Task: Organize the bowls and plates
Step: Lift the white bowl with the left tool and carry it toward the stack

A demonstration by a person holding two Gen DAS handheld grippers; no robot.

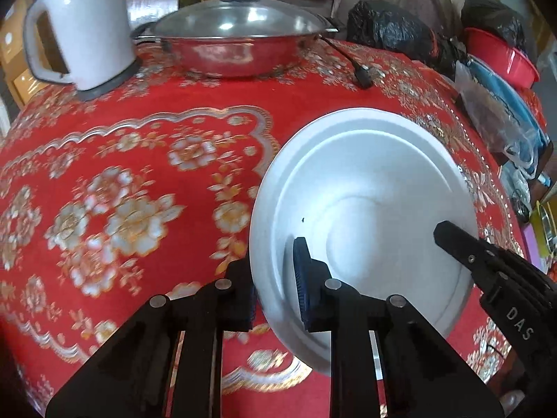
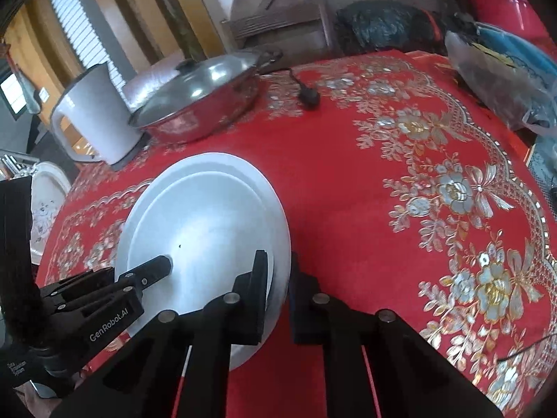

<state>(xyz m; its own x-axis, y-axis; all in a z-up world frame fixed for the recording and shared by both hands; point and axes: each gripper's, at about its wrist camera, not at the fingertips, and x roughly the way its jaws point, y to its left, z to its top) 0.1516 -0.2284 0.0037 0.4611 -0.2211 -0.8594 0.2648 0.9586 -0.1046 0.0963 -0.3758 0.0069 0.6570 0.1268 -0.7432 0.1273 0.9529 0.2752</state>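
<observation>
Readable text first: I see "DAS" on the right gripper's arm in the left wrist view, and "GenRobot.AI" on the left gripper's arm in the right wrist view, plus a small label below it too tiny to read.

Surface: round table w/ a red tablecloth (image 1: 146, 132), gold and silver flower pattern. At the far side sit a white kettle (image 1: 83, 31) and a steel wok w/ glass lid (image 1: 236, 38), side by side, a black plug (image 1: 362, 75) lying near the wok. Black plastic bags (image 1: 390, 31) and a red basin (image 1: 501, 55) crowd the far right edge, w/ a clear bag of stuff (image 1: 497, 118) just in front. Room behind is cluttered, wood panels; a patterned plate (image 2: 47, 205) shows off the table's left edge in the right wrist view.

Task item: white plates (image 1: 365, 188), two stacked by the look of the double rim, on the cloth on the near side of the table.

Left gripper (image 1: 275, 278): jaws pinched on the plates' left rim, one finger over the top, one beneath the edge. Right gripper (image 2: 278, 289): clamped the same way on the right rim, pads tight on both faces.
</observation>
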